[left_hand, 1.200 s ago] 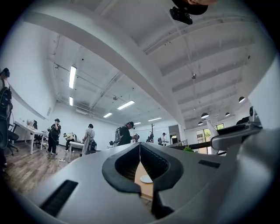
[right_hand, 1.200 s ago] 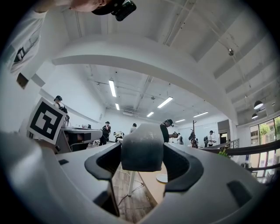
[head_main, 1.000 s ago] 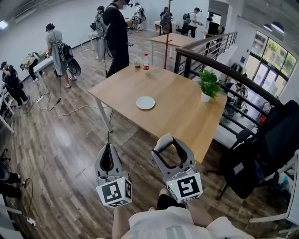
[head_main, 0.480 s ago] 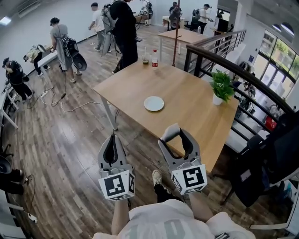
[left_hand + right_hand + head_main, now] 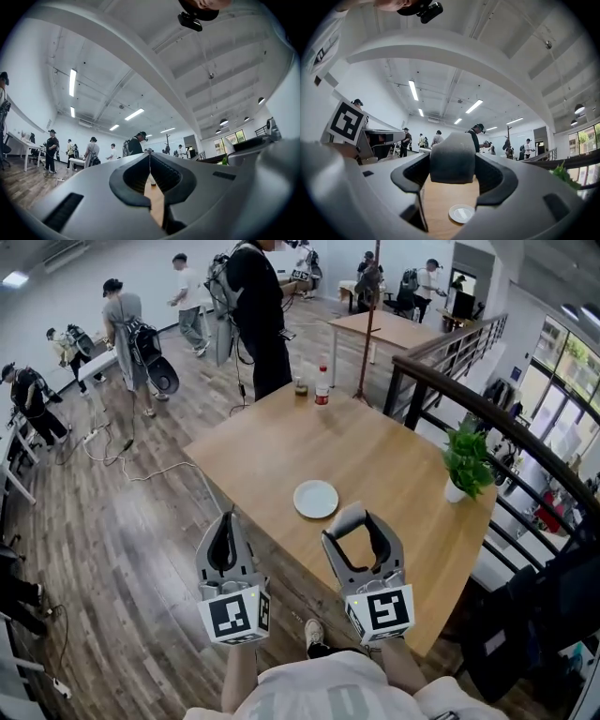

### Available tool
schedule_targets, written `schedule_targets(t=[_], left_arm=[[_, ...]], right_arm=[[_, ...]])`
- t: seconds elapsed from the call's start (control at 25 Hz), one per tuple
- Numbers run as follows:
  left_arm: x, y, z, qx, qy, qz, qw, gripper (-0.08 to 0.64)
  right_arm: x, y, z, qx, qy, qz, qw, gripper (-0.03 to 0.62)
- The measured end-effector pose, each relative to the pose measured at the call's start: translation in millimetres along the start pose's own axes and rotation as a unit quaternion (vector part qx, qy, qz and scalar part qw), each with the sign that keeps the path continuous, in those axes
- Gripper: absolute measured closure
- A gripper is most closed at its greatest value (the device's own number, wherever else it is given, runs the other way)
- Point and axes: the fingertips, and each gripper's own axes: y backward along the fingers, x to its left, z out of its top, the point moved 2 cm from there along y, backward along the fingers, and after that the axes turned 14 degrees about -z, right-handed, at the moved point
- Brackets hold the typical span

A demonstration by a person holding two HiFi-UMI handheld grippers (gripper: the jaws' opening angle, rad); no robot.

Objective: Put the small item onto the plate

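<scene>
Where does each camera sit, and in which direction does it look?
Head view: on the person's head, looking down at the table and plate; the left gripper and right gripper show.
Left gripper view: on the left gripper, looking along its shut jaws across the room.
Right gripper view: on the right gripper, looking past the small grey item in its jaws to the plate.
Shared: head and right gripper views both show the plate.

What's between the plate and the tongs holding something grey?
Just bare table between the plate and the right tongs gripping the grey item, as the head view shows.
</scene>
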Motion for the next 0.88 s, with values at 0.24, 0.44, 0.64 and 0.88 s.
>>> schedule_targets(t=[0.24, 0.44, 0.64, 0.88], left_arm=[[17, -87, -11, -0.001, -0.014, -0.004, 0.9999, 0.551], [28, -140, -35, 0.009, -0.009, 0.001, 0.9999, 0.551], [34, -167, -45, 0.018, -0.001, -0.007, 0.9998, 0.551], [40, -191, -55, 0.027, 0.008, -0.023, 0.9993, 0.551]], right_arm=[[-28, -87, -6, -0.008, 0.005, 0.002, 1.000, 0.282], [-50, -139, -24, 0.005, -0.003, 0.000, 1.000, 0.282], [-62, -169, -31, 0.014, -0.002, -0.007, 1.000, 0.282], [-63, -181, -43, 0.030, 0.001, -0.019, 0.999, 0.282]])
